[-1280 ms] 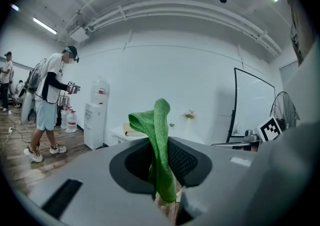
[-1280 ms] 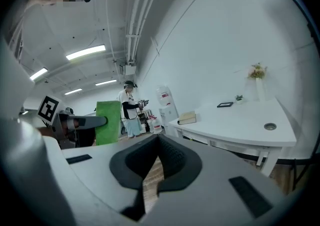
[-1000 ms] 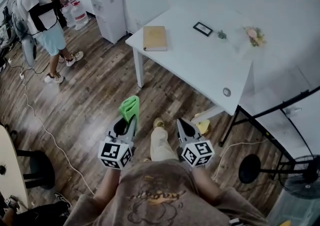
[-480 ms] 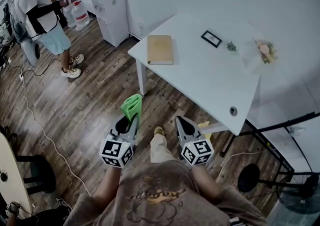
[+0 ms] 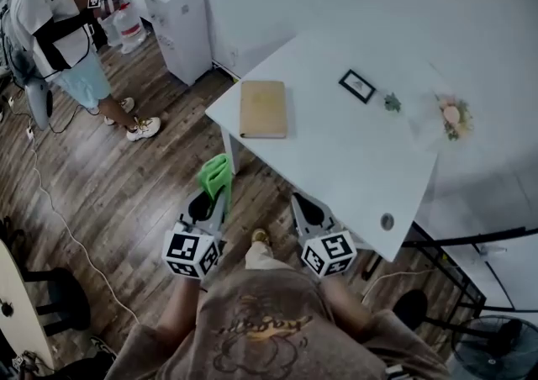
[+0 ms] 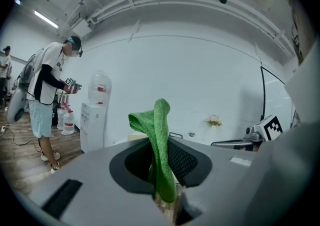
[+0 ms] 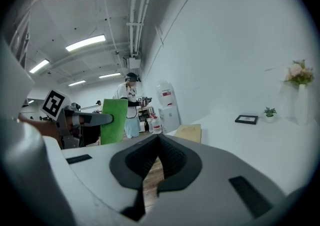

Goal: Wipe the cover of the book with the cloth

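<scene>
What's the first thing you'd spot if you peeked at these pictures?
The bright green cloth jumps out first, pinched upright in the left gripper. Next comes the tan book, lying flat near the corner of the white table just ahead. The right gripper is shut and holds nothing.
</scene>
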`<state>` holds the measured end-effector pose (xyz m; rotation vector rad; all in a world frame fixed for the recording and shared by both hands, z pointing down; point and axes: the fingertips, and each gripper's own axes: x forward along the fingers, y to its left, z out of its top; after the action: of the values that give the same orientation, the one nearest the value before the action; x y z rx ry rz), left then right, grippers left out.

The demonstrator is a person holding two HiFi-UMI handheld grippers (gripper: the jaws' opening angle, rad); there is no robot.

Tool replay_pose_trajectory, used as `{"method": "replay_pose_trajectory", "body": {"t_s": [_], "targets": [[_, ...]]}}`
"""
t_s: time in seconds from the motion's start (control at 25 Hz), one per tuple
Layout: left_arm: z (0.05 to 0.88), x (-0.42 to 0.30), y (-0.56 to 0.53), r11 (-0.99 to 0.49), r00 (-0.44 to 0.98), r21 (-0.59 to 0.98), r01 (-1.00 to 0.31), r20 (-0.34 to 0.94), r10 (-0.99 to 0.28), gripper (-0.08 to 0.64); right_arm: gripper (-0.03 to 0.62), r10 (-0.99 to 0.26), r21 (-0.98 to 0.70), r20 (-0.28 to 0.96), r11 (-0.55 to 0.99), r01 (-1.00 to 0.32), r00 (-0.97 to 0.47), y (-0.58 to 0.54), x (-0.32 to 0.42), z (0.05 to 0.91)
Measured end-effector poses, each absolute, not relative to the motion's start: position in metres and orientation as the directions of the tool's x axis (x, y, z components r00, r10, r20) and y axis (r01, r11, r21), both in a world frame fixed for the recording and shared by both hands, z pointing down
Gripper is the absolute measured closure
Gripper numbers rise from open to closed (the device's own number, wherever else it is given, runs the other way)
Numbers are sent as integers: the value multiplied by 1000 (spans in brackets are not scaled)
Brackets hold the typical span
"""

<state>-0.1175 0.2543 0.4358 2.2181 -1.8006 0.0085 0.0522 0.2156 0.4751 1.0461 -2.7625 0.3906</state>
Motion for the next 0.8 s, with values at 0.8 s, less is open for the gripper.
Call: {"method": "replay_pose_trajectory", "body": {"t_s": [0.8], "targets": [[438,-122,144,-107,142,184,-977,188,-972,491,591,-547,-199,243,780,-593,-801,90,37,489]]}}
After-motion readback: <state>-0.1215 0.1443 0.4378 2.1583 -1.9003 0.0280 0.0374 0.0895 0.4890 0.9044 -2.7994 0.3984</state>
